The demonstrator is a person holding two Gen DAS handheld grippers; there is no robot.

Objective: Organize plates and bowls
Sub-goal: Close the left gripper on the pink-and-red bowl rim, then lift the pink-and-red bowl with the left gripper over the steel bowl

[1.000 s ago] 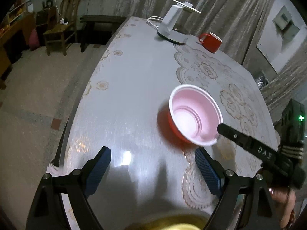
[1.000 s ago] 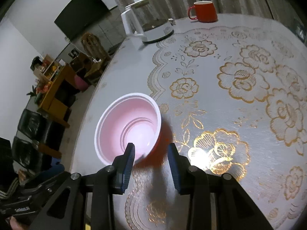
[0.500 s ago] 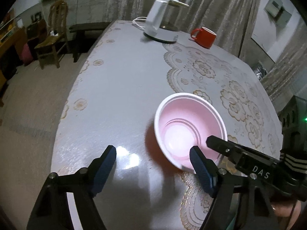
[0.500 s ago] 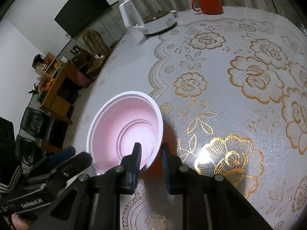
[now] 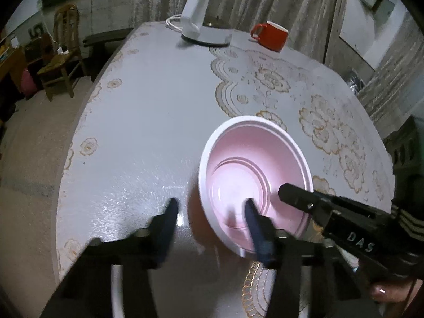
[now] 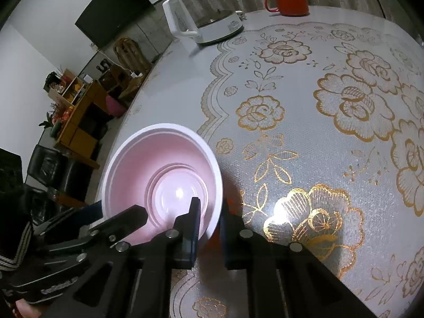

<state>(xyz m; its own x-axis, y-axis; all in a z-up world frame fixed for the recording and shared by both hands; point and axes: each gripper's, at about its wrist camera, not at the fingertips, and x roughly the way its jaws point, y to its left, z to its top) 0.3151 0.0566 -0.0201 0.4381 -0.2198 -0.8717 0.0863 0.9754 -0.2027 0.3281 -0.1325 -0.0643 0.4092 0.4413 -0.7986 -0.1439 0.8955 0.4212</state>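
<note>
A bowl (image 5: 254, 180), pink inside and red outside, is near the table's front left edge; it also shows in the right wrist view (image 6: 164, 180). My right gripper (image 6: 209, 228) is shut on the bowl's near rim, one finger inside and one outside. My left gripper (image 5: 212, 220) is partly closed and blurred, straddling the bowl's left rim, with its right finger (image 5: 254, 222) inside the bowl and its left finger (image 5: 167, 220) outside over the table. I cannot tell whether it touches the bowl.
A white electric kettle (image 5: 204, 18) and a red mug (image 5: 270, 35) stand at the table's far edge; both show in the right wrist view too, kettle (image 6: 201, 21) and mug (image 6: 288, 0). The tablecloth (image 6: 331, 132) has gold flowers. A wooden chair (image 5: 61, 55) stands left of the table.
My left gripper has moved forward onto the bowl and narrowed its jaws from wide open. My right gripper has closed on the bowl's rim.
</note>
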